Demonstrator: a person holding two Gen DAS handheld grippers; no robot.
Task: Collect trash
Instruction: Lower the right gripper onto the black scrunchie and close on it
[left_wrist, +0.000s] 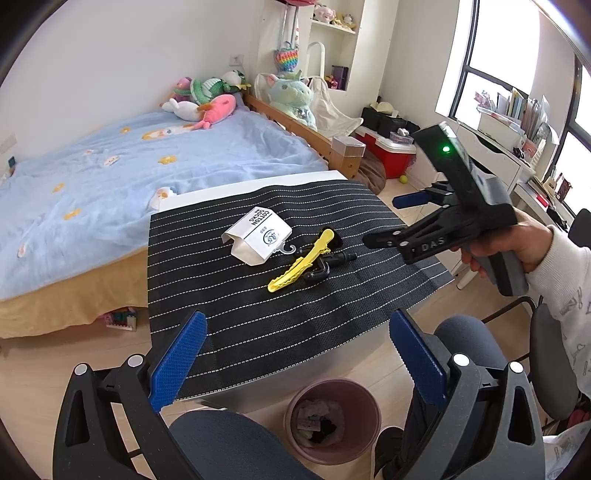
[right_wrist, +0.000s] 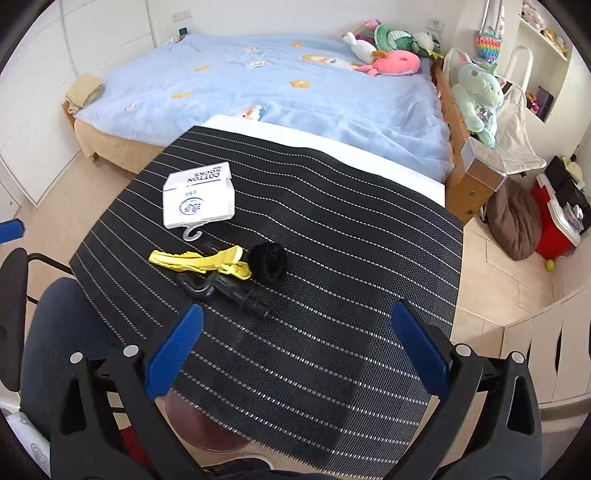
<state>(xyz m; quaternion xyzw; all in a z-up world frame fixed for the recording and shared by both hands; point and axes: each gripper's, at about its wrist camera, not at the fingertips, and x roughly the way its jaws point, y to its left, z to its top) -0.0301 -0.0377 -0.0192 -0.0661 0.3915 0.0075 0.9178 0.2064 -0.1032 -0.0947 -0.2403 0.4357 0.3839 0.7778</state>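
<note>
A white cotton-socks package (left_wrist: 258, 236) (right_wrist: 199, 199) with a plastic hook lies on the black striped mat (left_wrist: 258, 306) (right_wrist: 314, 332). Beside it lie a yellow hair clip (left_wrist: 301, 264) (right_wrist: 199, 260), a black plastic hook piece (left_wrist: 325, 266) (right_wrist: 221, 290) and a black fuzzy roll (right_wrist: 269, 263). A pink trash bin (left_wrist: 334, 419) with rubbish inside stands on the floor below the table's near edge. My left gripper (left_wrist: 297, 354) is open and empty above the mat's near edge. My right gripper (right_wrist: 297, 350) is open and empty over the mat; it also shows in the left wrist view (left_wrist: 413, 201).
A bed with a blue cover (left_wrist: 147, 158) and plush toys (left_wrist: 207, 99) borders the table's far side. A blue office chair (left_wrist: 236, 443) sits below me. A red cooler (left_wrist: 391, 153), a brown bag (right_wrist: 513, 221) and white drawers (left_wrist: 495, 155) stand to the right.
</note>
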